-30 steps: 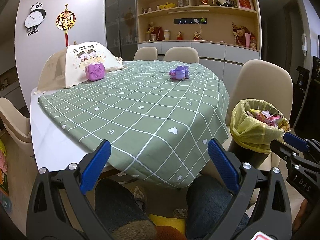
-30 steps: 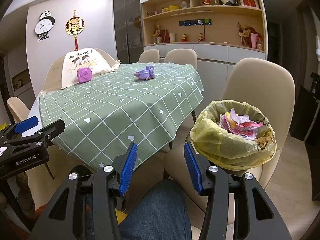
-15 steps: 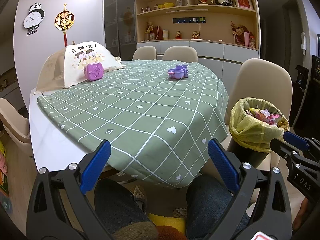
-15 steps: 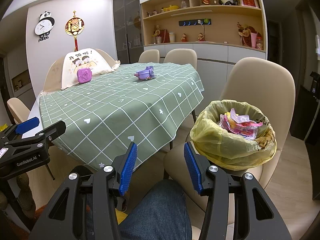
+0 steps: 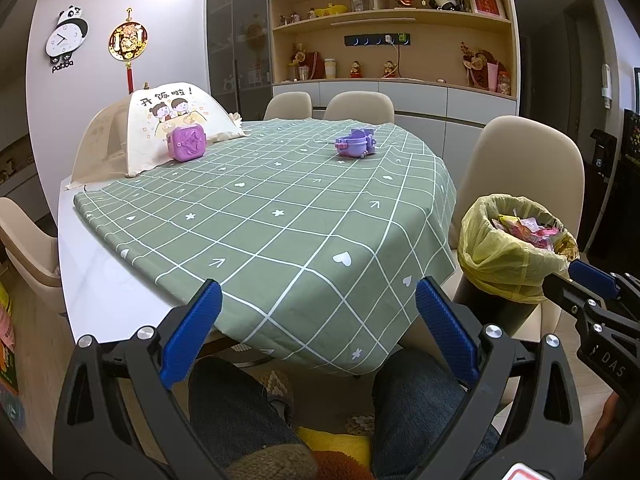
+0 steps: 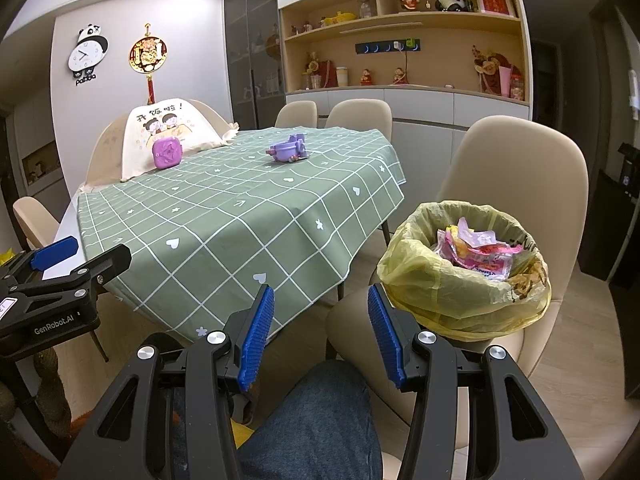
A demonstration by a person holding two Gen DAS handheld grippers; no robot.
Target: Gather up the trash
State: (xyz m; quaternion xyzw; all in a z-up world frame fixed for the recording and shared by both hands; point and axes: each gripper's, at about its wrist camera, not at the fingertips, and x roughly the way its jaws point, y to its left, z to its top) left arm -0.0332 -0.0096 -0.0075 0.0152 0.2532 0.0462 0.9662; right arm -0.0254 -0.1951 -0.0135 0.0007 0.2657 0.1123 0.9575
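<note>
A bin lined with a yellow bag point(image 6: 460, 284) point(image 5: 504, 256) stands on a beige chair seat to the right of the table, filled with pink and yellow wrappers point(image 6: 480, 252). My right gripper point(image 6: 320, 320) is open and empty, held low over a person's jeans-clad lap, just left of the bin. My left gripper point(image 5: 316, 320) is wide open with nothing between its fingers, in front of the table's near edge. Each gripper shows at the edge of the other's view.
A green checked cloth point(image 5: 280, 216) covers the table. On it are a purple box point(image 5: 186, 142), a purple toy point(image 5: 354, 146) and a beige food cover point(image 5: 160, 128). Beige chairs point(image 6: 516, 168) stand around the table. Shelves and cabinets line the back wall.
</note>
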